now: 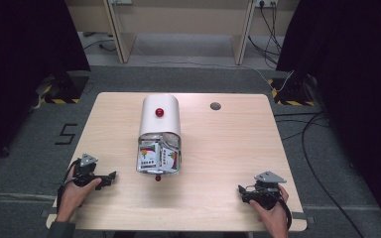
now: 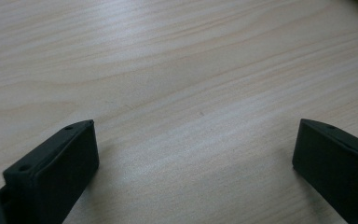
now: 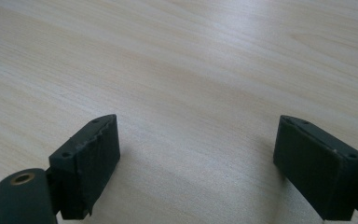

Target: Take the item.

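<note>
Both grippers sit low at the near edge of the wooden table (image 1: 228, 148), jaws spread wide and holding nothing. The left gripper (image 1: 110, 177) rests just beside the near end of the white bread bin (image 1: 159, 126); the right gripper (image 1: 242, 191) waits well apart from it. The bin's long axis runs away from the person, red knob (image 1: 159, 112) on top, its near end apparently open on colourful packets (image 1: 158, 157). Bare tabletop lies between the right gripper and bin.

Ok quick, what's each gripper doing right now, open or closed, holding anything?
Left gripper: open, holding nothing, low over the table.
Right gripper: open, holding nothing.
</note>
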A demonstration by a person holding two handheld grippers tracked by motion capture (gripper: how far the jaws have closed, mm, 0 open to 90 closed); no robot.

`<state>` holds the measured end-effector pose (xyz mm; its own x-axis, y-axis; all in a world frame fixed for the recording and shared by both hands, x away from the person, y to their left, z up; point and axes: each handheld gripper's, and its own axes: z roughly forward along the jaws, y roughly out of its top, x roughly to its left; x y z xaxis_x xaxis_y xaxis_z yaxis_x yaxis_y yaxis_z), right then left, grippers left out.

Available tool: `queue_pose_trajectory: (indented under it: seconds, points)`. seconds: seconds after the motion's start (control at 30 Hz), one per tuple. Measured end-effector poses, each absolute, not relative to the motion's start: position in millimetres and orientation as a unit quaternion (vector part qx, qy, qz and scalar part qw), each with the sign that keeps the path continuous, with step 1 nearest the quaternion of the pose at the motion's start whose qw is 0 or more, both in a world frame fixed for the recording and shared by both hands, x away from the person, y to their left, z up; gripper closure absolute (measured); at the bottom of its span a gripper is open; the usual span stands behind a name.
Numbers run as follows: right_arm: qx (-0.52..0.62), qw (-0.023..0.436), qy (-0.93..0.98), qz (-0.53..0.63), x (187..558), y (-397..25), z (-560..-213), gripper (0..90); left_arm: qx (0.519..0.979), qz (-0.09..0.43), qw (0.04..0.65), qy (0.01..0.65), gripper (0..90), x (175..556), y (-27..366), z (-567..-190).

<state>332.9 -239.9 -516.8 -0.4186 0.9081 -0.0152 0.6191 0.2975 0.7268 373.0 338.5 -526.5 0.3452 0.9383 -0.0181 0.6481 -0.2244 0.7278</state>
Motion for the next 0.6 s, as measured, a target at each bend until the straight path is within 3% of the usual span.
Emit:
queue_pose_trajectory:
  seconds: [0.17, 0.27, 0.6]
  points:
    - [0.487, 0.220, 0.778, 0.331, 332, -240, -517, 17.9, 0.751, 0.220, 0.330, 0.528, 0.0, 373, 339, -526]
    - [0.486, 0.222, 0.774, 0.339, 329, -239, -516, 26.4, 0.751, 0.220, 0.330, 0.528, 0.0, 373, 339, -526]
    - [0.469, 0.226, 0.767, 0.375, 322, -226, -501, 28.6, 0.751, 0.220, 0.330, 0.528, 0.0, 373, 339, -526]
